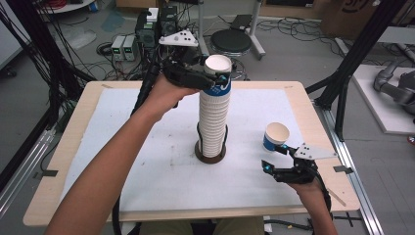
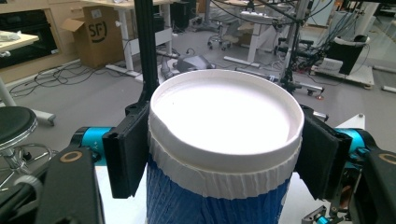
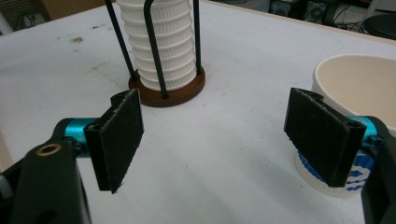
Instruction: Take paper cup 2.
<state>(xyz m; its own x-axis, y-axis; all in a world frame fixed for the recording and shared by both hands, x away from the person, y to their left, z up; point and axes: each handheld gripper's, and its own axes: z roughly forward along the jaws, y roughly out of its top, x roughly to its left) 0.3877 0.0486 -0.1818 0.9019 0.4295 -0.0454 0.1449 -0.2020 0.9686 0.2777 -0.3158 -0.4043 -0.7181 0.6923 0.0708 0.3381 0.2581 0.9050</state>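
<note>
Your left hand-held gripper has its jaws clamped on the top cup of the stack mid-counter, so a crooked lift could drag nested cups or topple it, while your right hand-held gripper gapes empty near the single cup.

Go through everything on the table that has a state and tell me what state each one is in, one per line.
Top blue-and-white paper cup: upright on the stack, mouth up, empty, clamped at its rim.
Tall stack of white ribbed paper cups: upright in its holder.
Brown round holder with black wire posts: upright on the table.
Single blue-and-white paper cup: upright, empty, free.
Left gripper: fingers shut on the top cup.
Right gripper: fingers open, holding nothing.
</note>
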